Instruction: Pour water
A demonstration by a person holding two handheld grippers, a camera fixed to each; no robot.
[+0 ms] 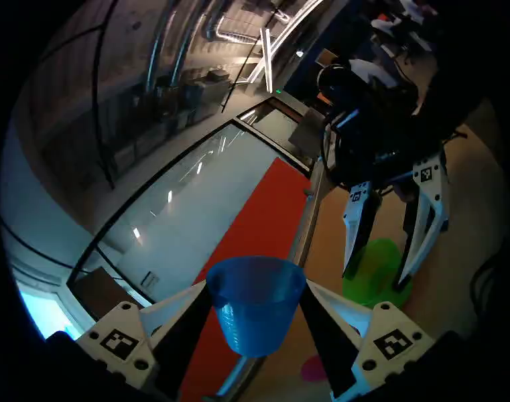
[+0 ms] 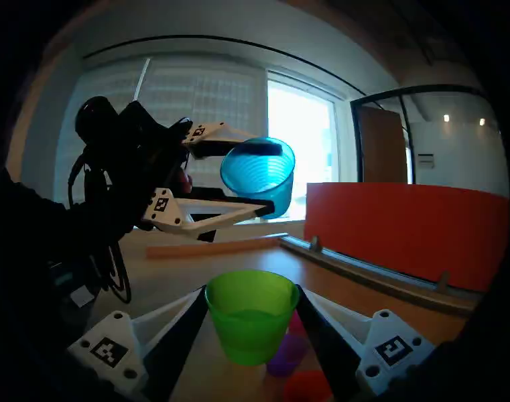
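The left hand-held gripper clamps a blue cup, tipped sideways above and beyond the right hand-held gripper. The right one grips an upright green cup over the desk. Water in either cup is hard to make out.

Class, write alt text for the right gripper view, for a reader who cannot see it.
The right claw grips an upright green cup in the foreground. Higher and farther off, the left claw holds a blue cup tipped sideways, its mouth toward the camera. A wooden table lies behind, with an orange panel on the right.
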